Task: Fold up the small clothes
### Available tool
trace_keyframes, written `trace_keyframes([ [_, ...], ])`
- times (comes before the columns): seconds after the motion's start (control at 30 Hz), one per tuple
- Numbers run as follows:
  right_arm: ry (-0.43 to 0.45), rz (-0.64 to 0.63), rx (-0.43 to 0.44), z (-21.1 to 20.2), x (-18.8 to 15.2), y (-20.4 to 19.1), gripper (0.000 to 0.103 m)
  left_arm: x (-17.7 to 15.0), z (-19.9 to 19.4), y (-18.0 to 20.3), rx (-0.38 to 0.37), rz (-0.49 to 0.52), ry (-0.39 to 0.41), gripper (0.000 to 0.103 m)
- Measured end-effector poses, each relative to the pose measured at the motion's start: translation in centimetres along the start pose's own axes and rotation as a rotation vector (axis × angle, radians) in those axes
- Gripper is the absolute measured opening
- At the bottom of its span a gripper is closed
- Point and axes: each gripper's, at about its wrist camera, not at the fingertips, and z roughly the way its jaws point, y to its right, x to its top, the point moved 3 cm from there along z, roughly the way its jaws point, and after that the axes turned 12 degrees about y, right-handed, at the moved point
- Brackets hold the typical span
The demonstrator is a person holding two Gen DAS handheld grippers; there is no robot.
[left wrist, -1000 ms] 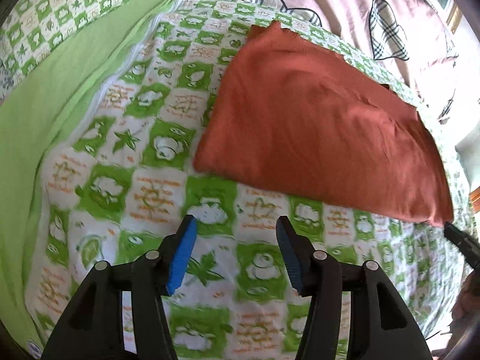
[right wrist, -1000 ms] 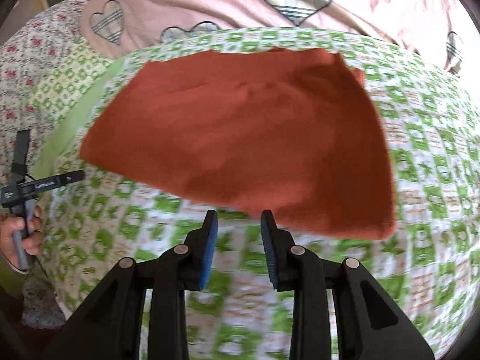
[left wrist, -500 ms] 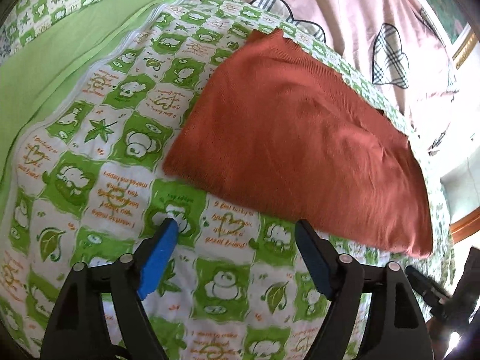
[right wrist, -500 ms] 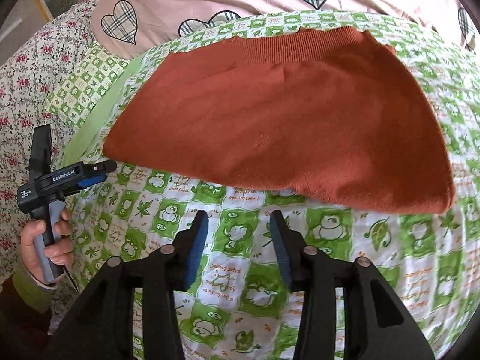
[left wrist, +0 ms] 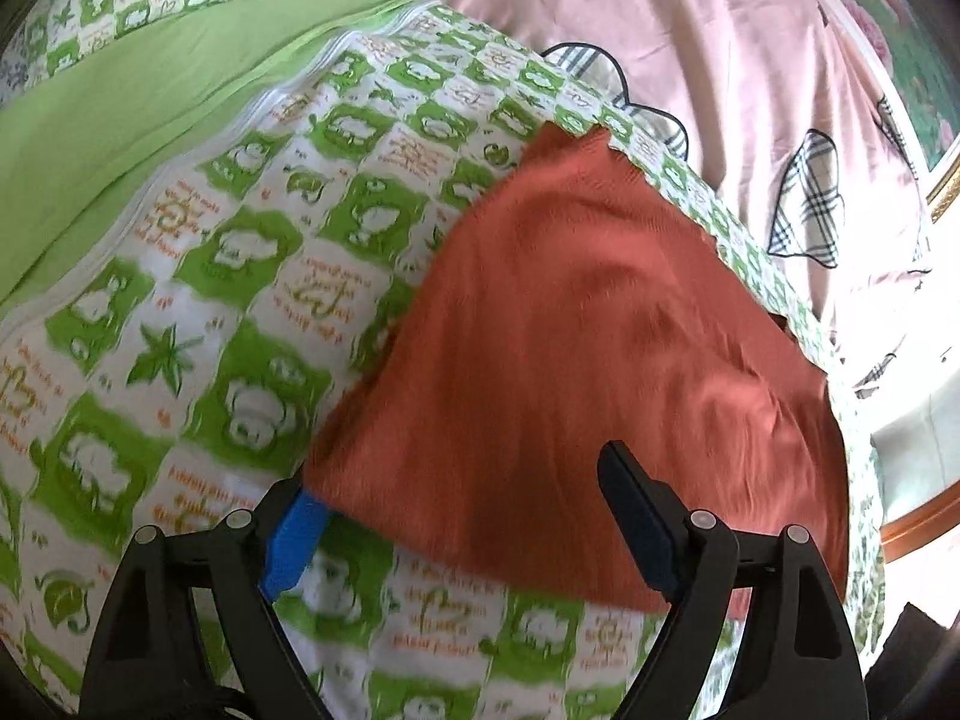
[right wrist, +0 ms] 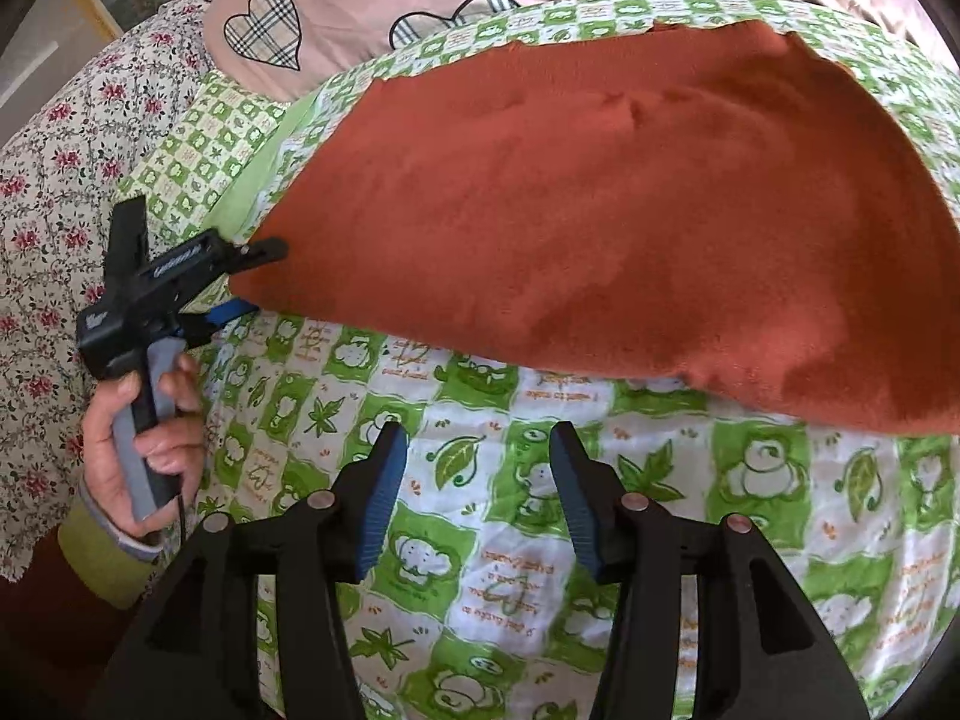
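A rust-red knitted garment (left wrist: pixel 600 330) (right wrist: pixel 600 210) lies flat on the green-and-white patterned quilt (left wrist: pixel 240 312) (right wrist: pixel 510 540). My left gripper (left wrist: pixel 465 516) is open wide, and the garment's near-left corner lies between its fingers without being pinched. The right wrist view shows the left gripper (right wrist: pixel 255 279) from the side, one finger above that corner and the blue-padded one below it. My right gripper (right wrist: pixel 477 450) hovers over bare quilt just short of the garment's near edge. Its jaws are opening with nothing between them.
A pink duvet with plaid hearts (left wrist: pixel 690 60) (right wrist: pixel 360 6) lies behind the garment. A plain green band (left wrist: pixel 120 120) and a floral sheet (right wrist: pixel 60 180) are at the left. A person's hand (right wrist: pixel 144 420) holds the left gripper's handle. A wooden edge (left wrist: pixel 918 522) shows at far right.
Both grippers came closer to the garment. The left jaws spread wider and now straddle its near-left corner. The right jaws widened and sank toward the quilt.
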Motion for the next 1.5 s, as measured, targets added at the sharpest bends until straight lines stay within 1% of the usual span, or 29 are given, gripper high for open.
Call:
trace_keyframes([
  [0.03,-0.002,-0.001,0.002,0.1,0.1,0.0,0.051,0.3,0.3,0.2,0.005,0.005,0.005,0.084],
  [0.07,-0.003,-0.002,0.005,0.1,0.2,0.0,0.051,0.4,0.3,0.3,0.006,0.010,0.009,0.079],
  [0.1,-0.002,-0.004,0.006,0.1,0.3,0.0,0.051,0.6,0.5,0.4,0.010,0.018,0.012,0.070],
  [0.13,-0.002,-0.005,0.006,0.1,0.4,0.0,0.051,0.6,0.6,0.6,0.011,0.025,0.012,0.065],
  [0.17,-0.001,-0.006,0.005,0.1,0.5,0.1,0.051,0.7,0.7,0.7,0.010,0.036,0.012,0.053],
  [0.2,0.000,-0.008,0.003,0.0,0.7,0.2,0.051,0.8,0.7,0.9,0.003,0.048,0.012,0.039],
  [0.23,0.001,-0.011,0.000,0.0,0.9,0.4,0.051,0.8,0.7,1.0,0.001,0.058,0.012,0.034],
  [0.27,0.003,-0.016,-0.002,-0.1,1.1,0.4,0.051,0.9,0.6,1.2,0.007,0.075,0.015,0.027],
  [0.3,0.007,-0.022,-0.006,-0.2,1.4,0.6,0.051,0.9,0.5,1.5,0.010,0.094,0.015,0.016],
  [0.37,0.018,-0.038,-0.018,-0.6,2.2,0.9,0.051,0.8,0.2,2.6,0.028,0.163,0.021,0.013],
  [0.5,0.046,-0.068,-0.064,-1.3,4.1,2.0,0.051,-0.2,-0.4,6.7,0.097,0.415,0.054,0.009],
  [0.57,0.056,-0.077,-0.087,-1.6,5.0,2.9,0.051,-1.1,-0.8,9.1,0.101,0.533,0.073,0.008],
  [0.6,0.061,-0.082,-0.106,-1.7,5.7,3.5,0.051,-1.5,-0.9,10.1,0.100,0.575,0.082,0.007],
  [0.7,0.074,-0.074,-0.139,-1.9,7.2,5.3,0.051,-2.6,-1.3,12.8,0.075,0.658,0.105,0.006],
  [0.83,0.083,-0.052,-0.160,-2.1,8.9,7.5,0.051,-3.5,-2.1,16.3,-0.016,0.698,0.121,0.005],
  [0.93,0.090,-0.030,-0.162,-2.1,10.2,8.8,0.051,-4.5,-2.8,19.5,-0.105,0.729,0.130,0.005],
  [1.0,0.097,-0.004,-0.141,-2.0,11.1,9.5,0.051,-5.9,-3.0,21.4,-0.161,0.757,0.121,0.005],
  [1.07,0.100,0.015,-0.114,-1.7,11.7,9.7,0.051,-7.6,-2.4,22.5,-0.182,0.789,0.103,0.005],
  [1.13,0.098,0.040,-0.055,-0.9,12.5,9.5,0.051,-8.9,-1.5,22.6,-0.186,0.792,0.075,0.005],
  [1.23,0.059,0.058,0.031,1.6,13.6,8.8,0.052,-9.4,-0.8,21.3,-0.205,0.750,0.043,0.005],
  [1.27,0.047,0.060,0.052,2.4,13.8,8.4,0.058,-9.2,-0.8,21.0,-0.215,0.739,0.041,0.005],
  [1.3,0.026,0.067,0.087,3.8,14.1,7.9,0.061,-9.1,-0.9,20.7,-0.225,0.729,0.042,0.005],
  [1.33,0.012,0.066,0.103,4.8,14.3,7.4,0.066,-9.0,-1.0,20.5,-0.237,0.719,0.044,0.005],
  [1.37,-0.004,0.064,0.125,6.0,14.7,6.7,0.066,-8.8,-1.1,20.3,-0.248,0.711,0.044,0.005],
  [1.47,-0.039,0.098,0.232,9.3,16.0,4.8,0.066,-8.6,-1.2,20.2,-0.262,0.701,0.044,0.005],
  [1.5,-0.046,0.093,0.242,10.4,16.5,4.0,0.066,-8.6,-1.2,20.3,-0.265,0.700,0.041,0.005],
])
